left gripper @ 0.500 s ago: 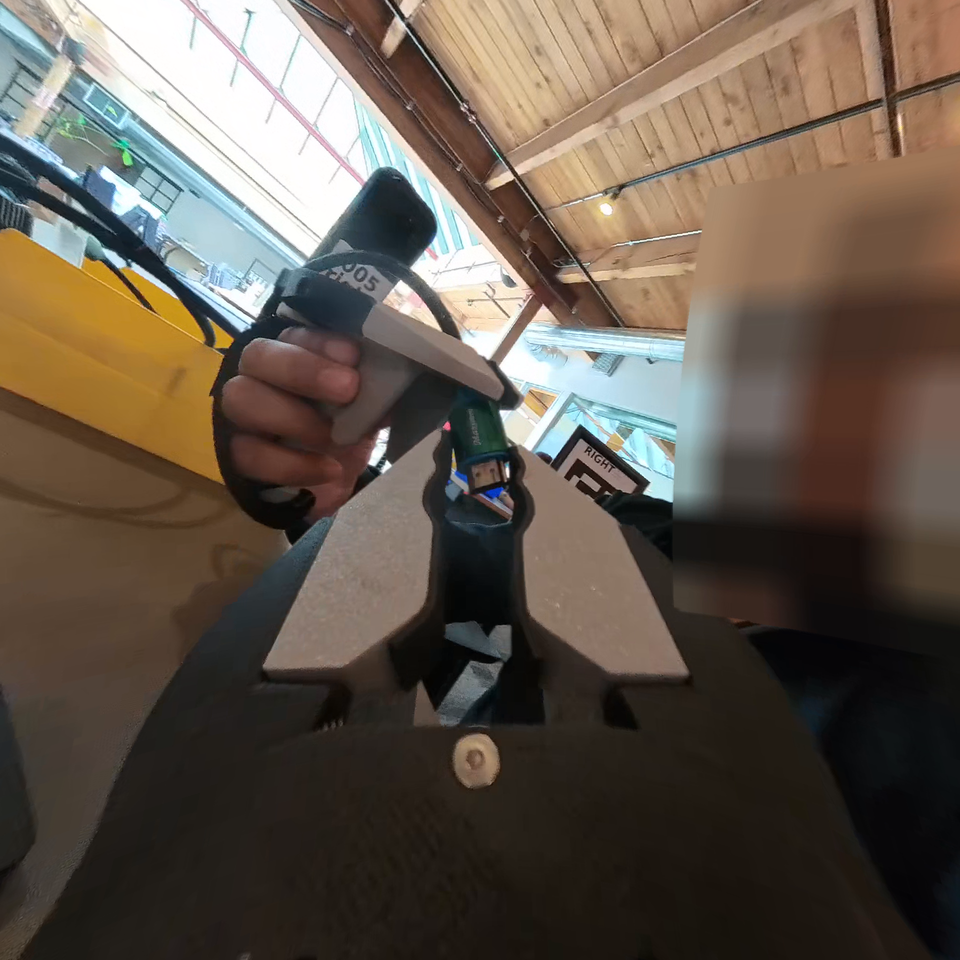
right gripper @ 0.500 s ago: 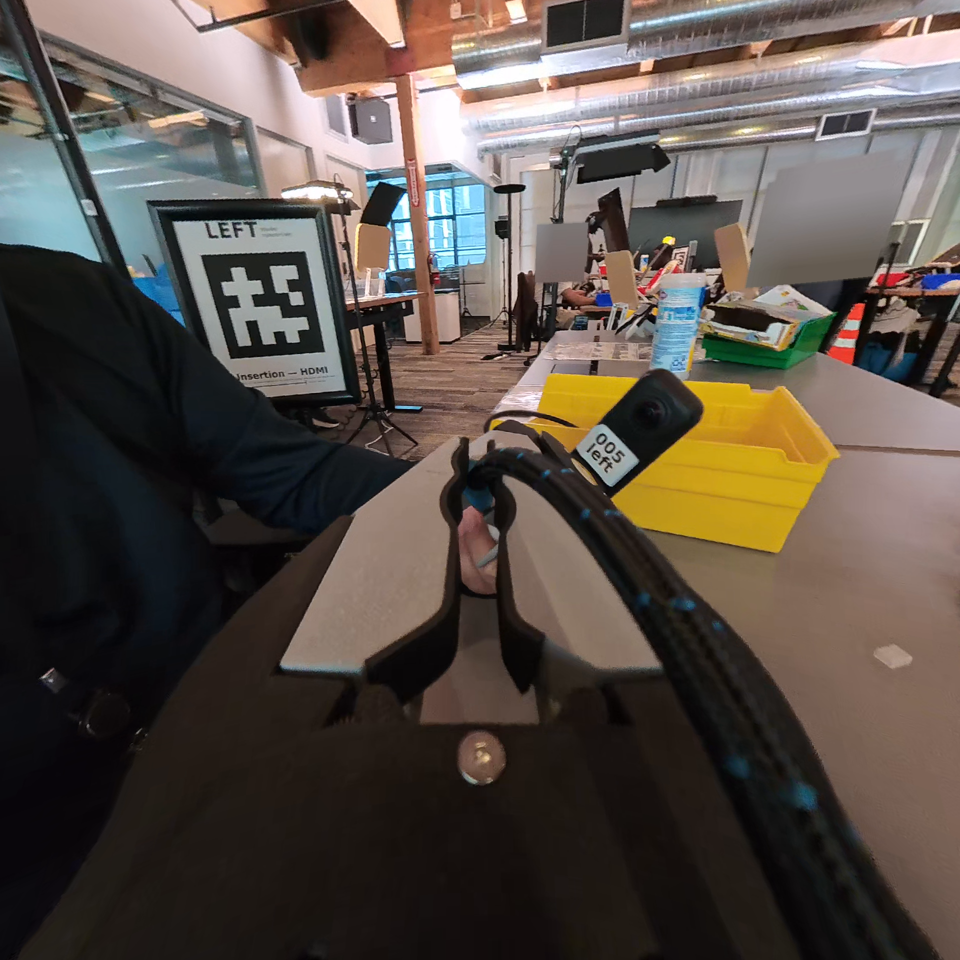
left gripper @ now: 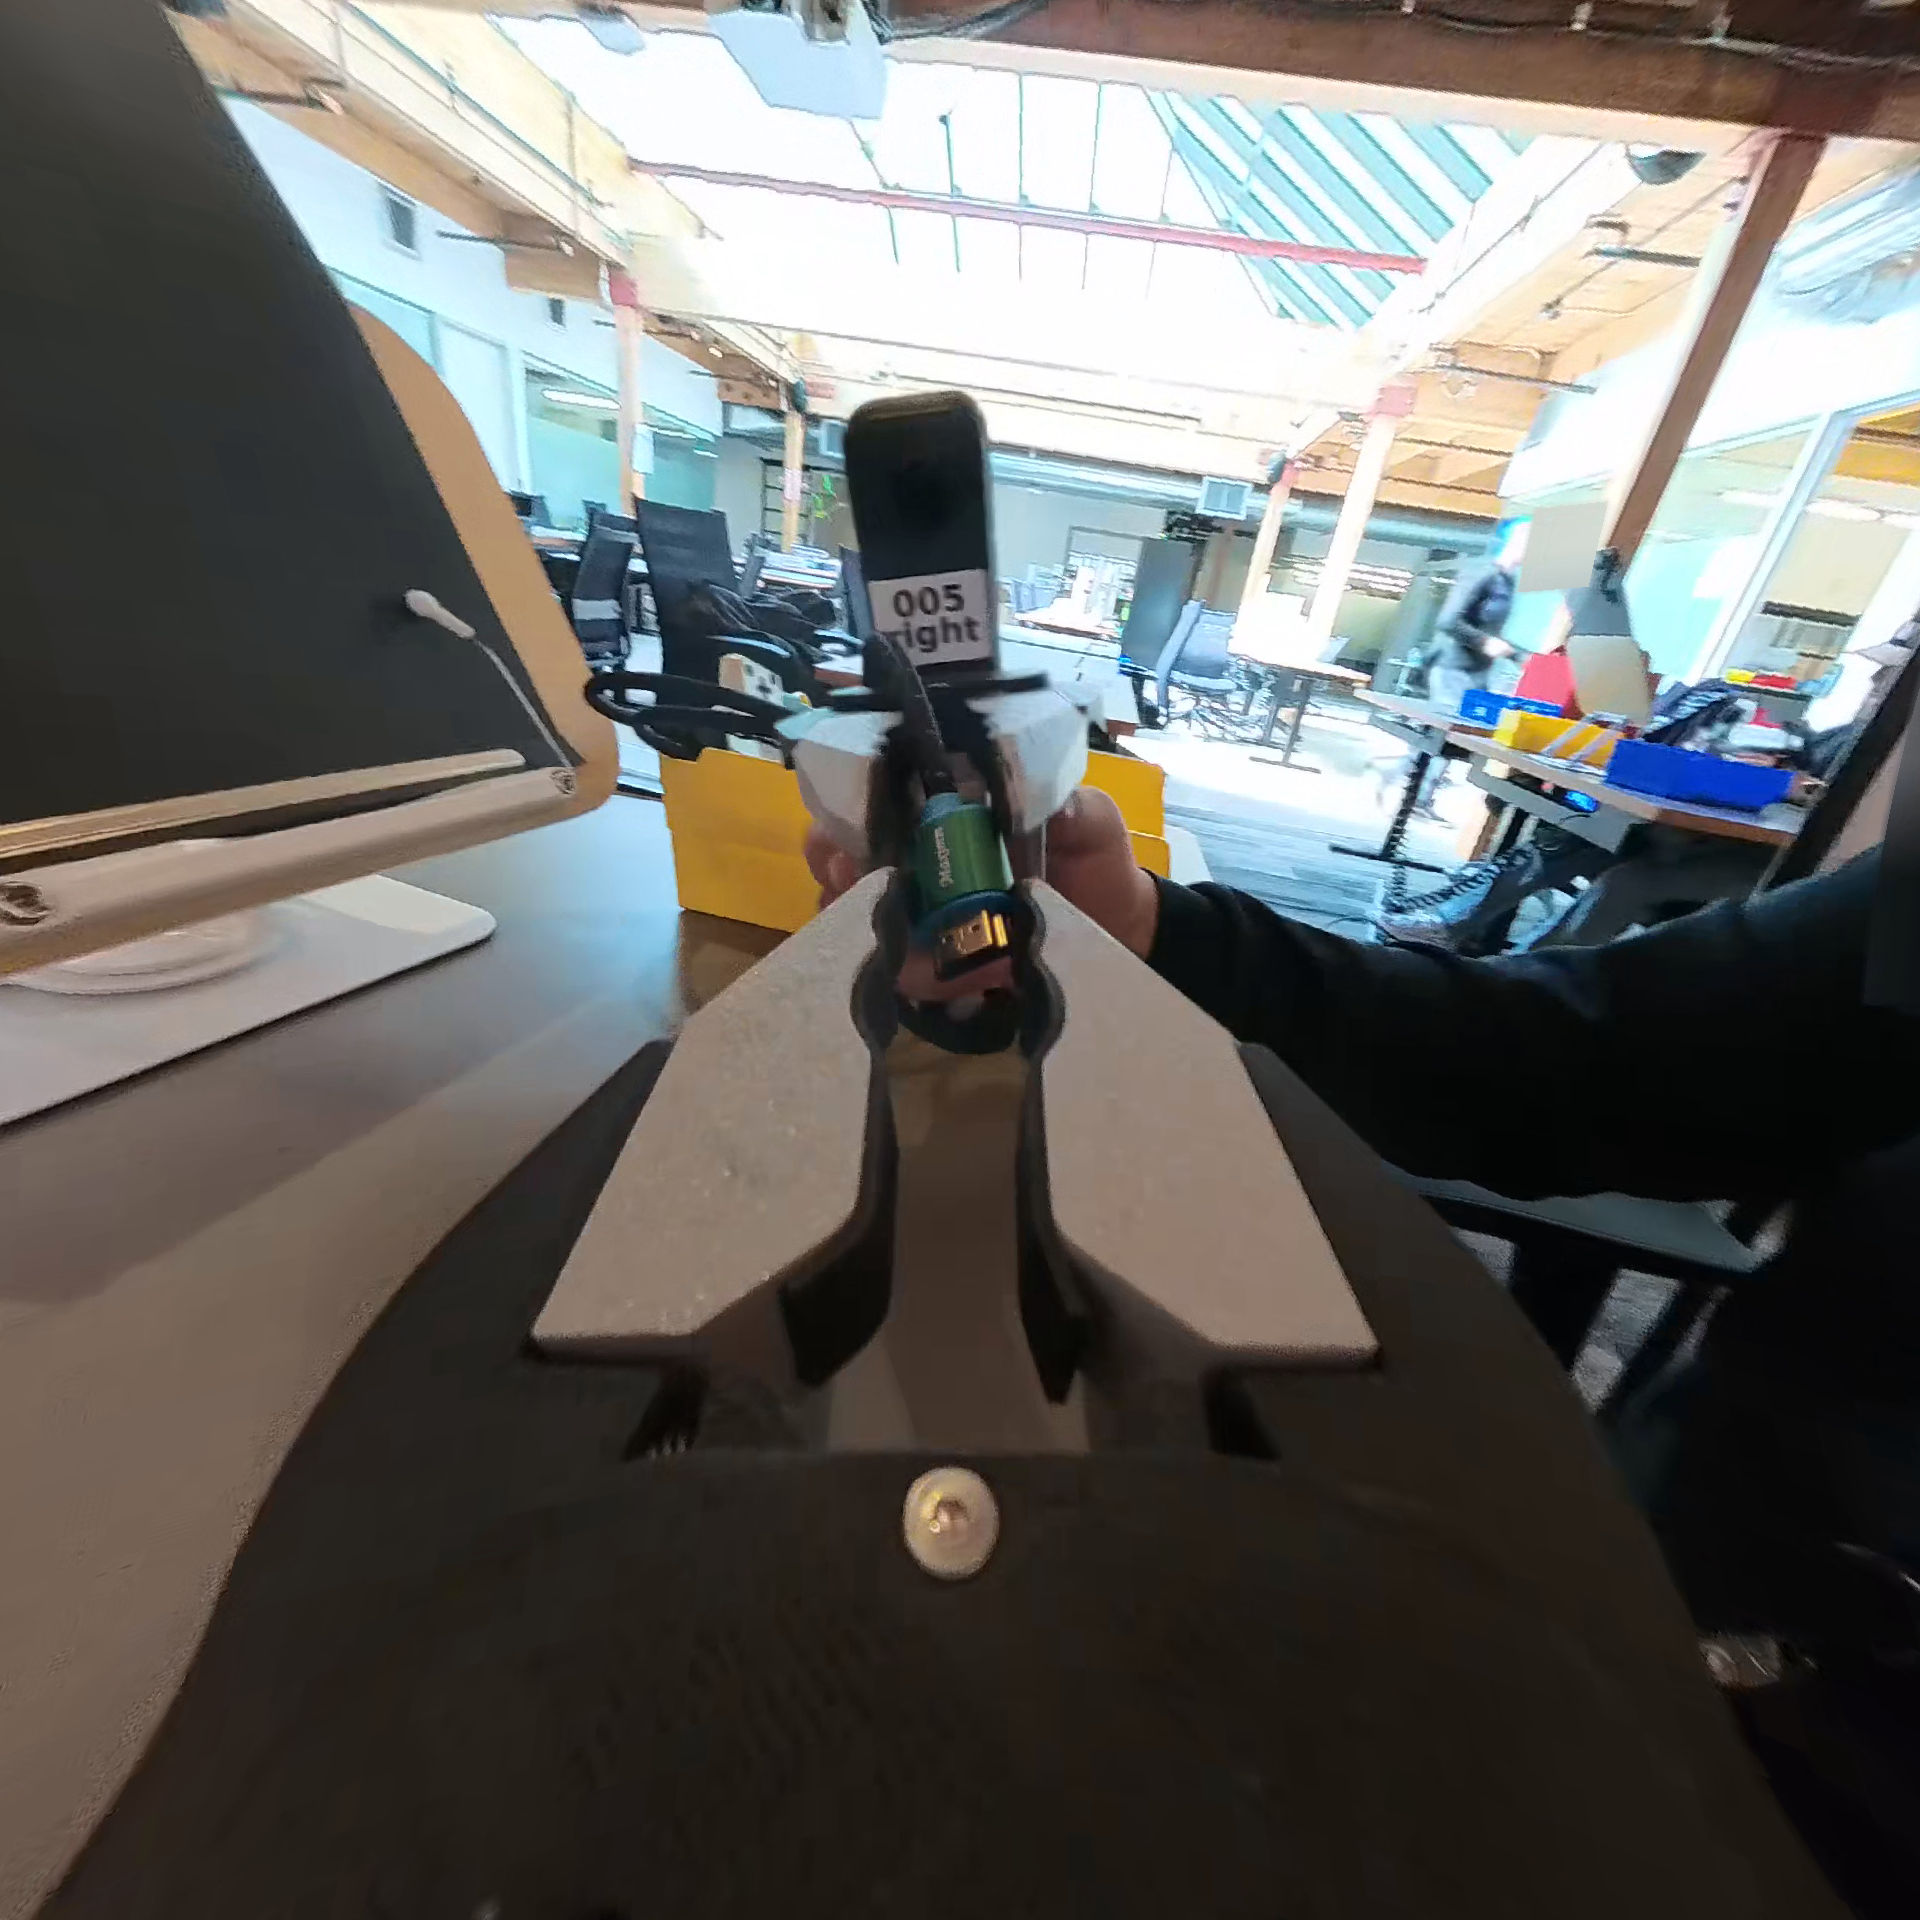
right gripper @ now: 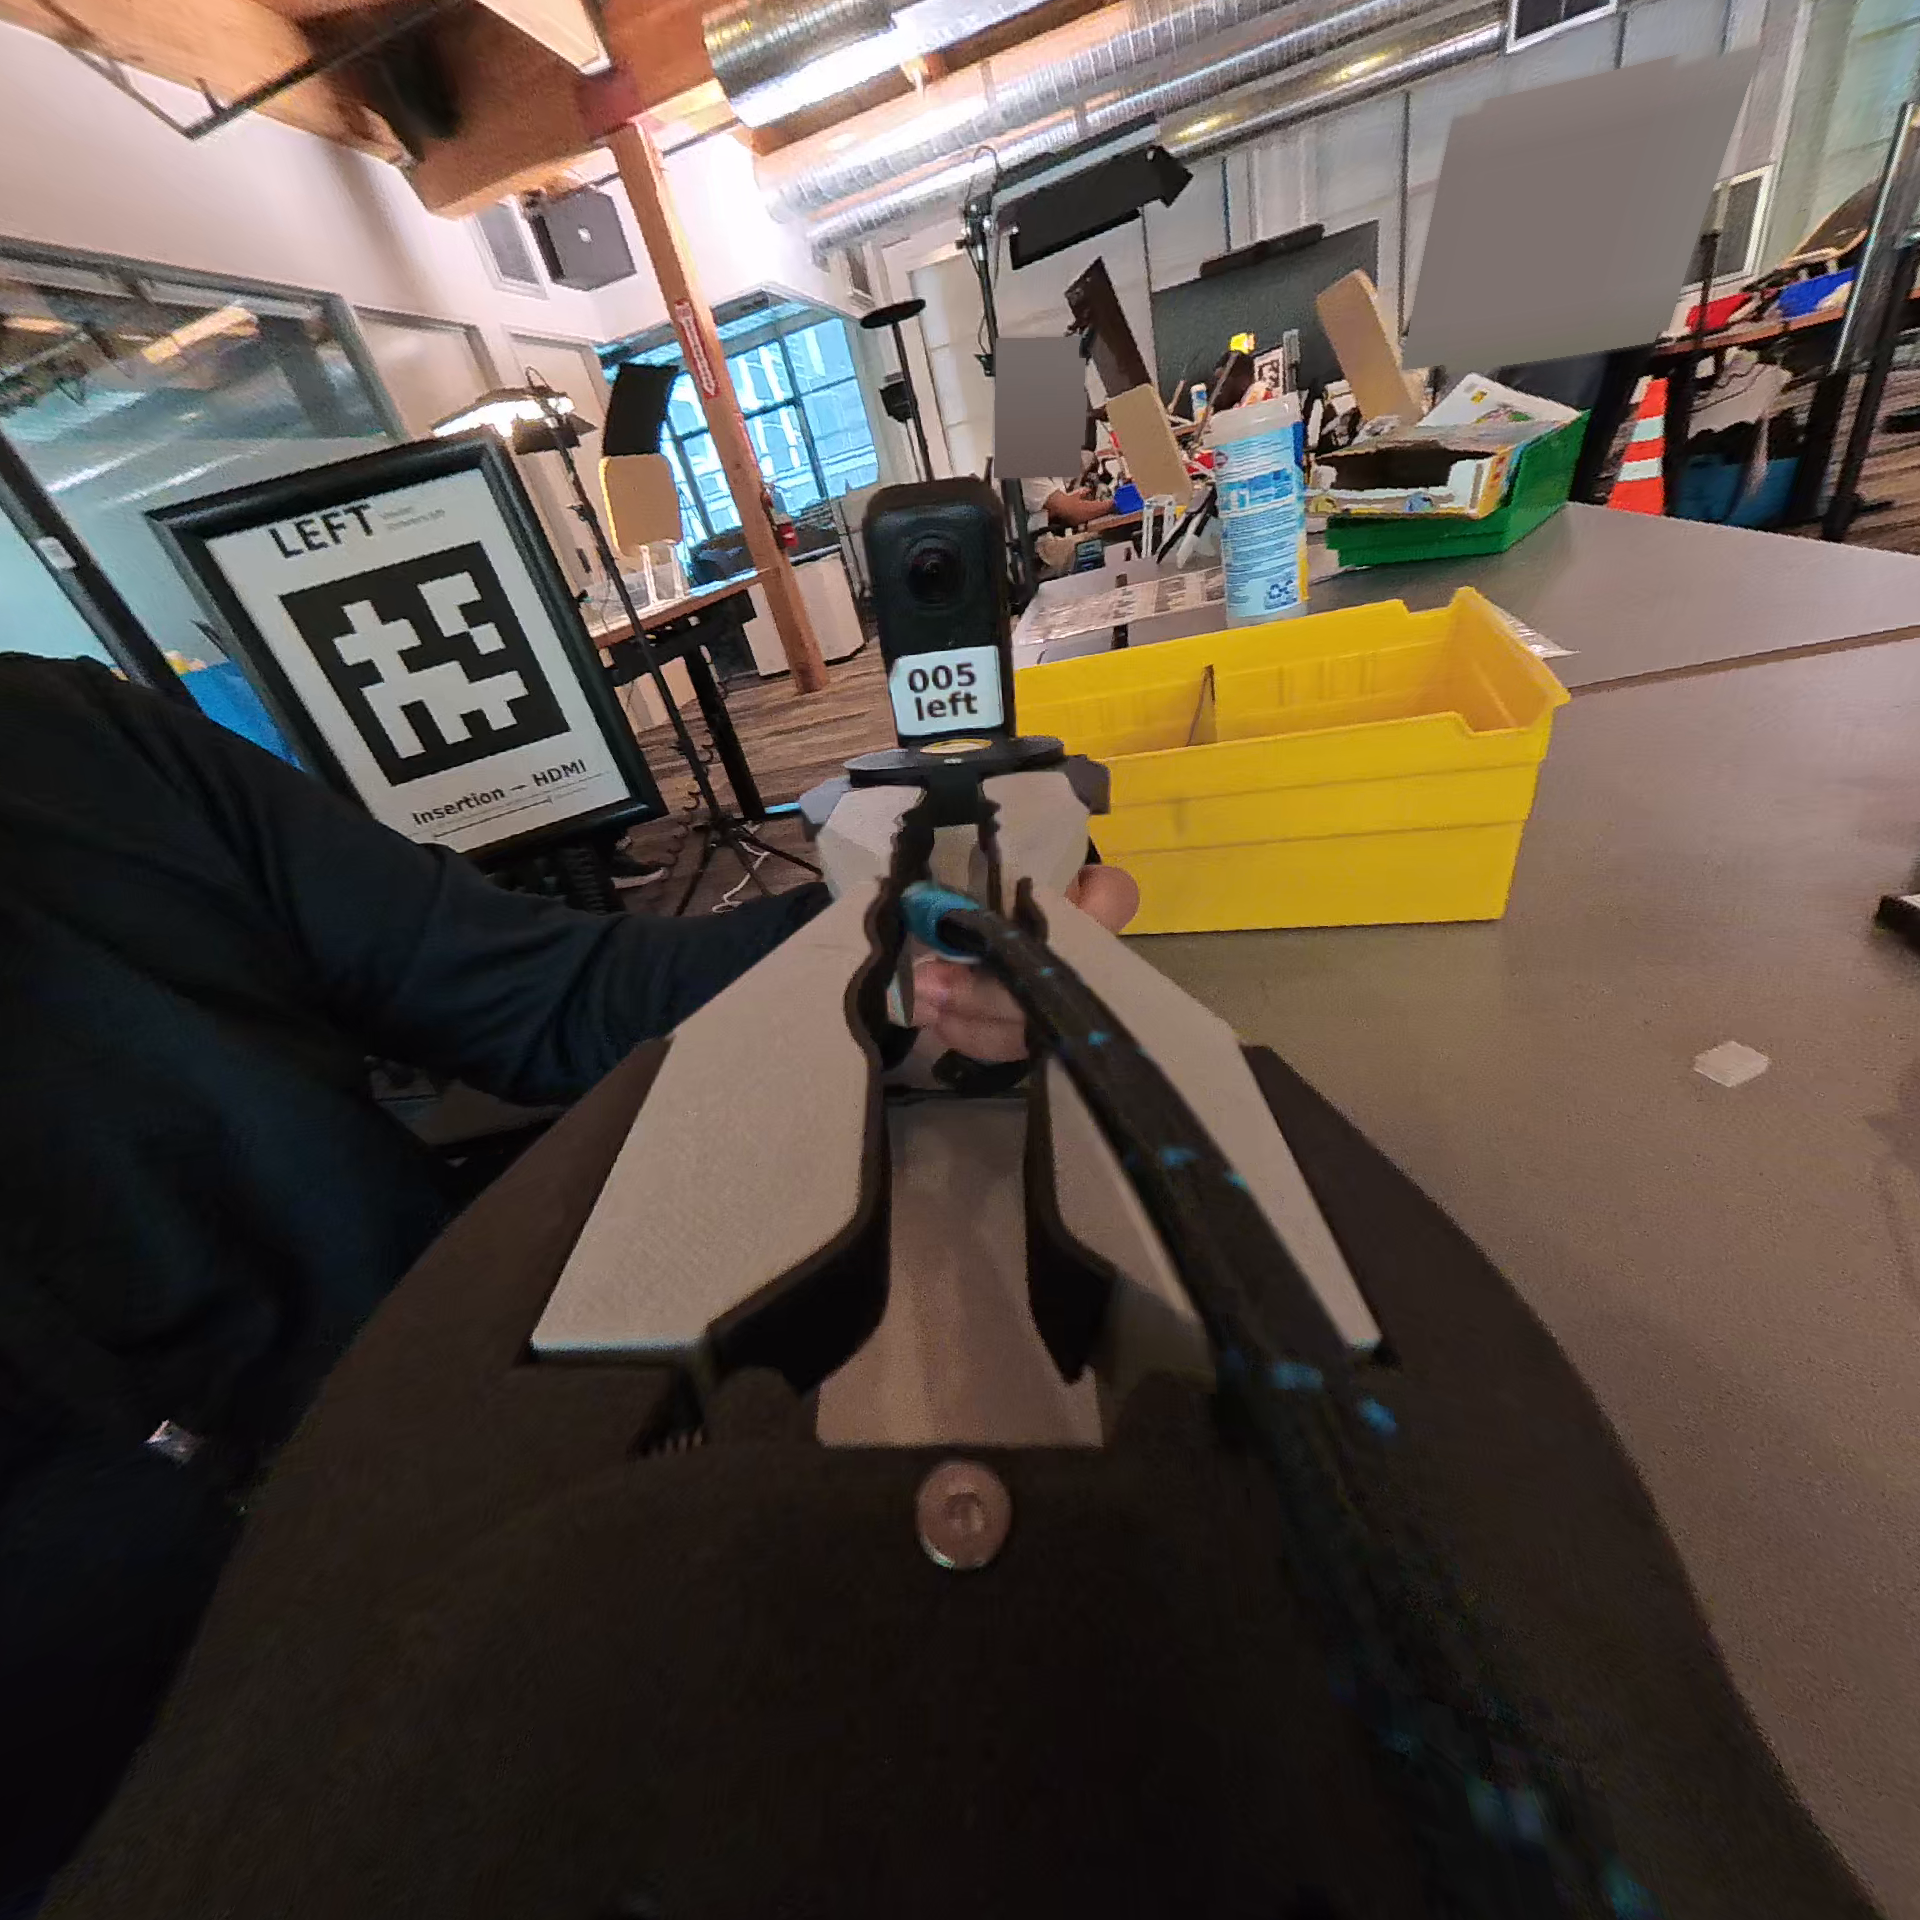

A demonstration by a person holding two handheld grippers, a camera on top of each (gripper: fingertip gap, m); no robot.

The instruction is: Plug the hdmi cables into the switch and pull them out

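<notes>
While both grippers are pointed at each other above the grey table (right gripper: 1558, 1039), one HDMI cable (right gripper: 1143, 1143) is seen pinched at its green plug (left gripper: 956, 868) by the right gripper (right gripper: 951, 935), jaws nearly closed on it. The left gripper (left gripper: 951, 935) is held slightly parted, empty, its tips just before the plug. One stack of yellow bins (right gripper: 1309, 790) is noted behind.
</notes>
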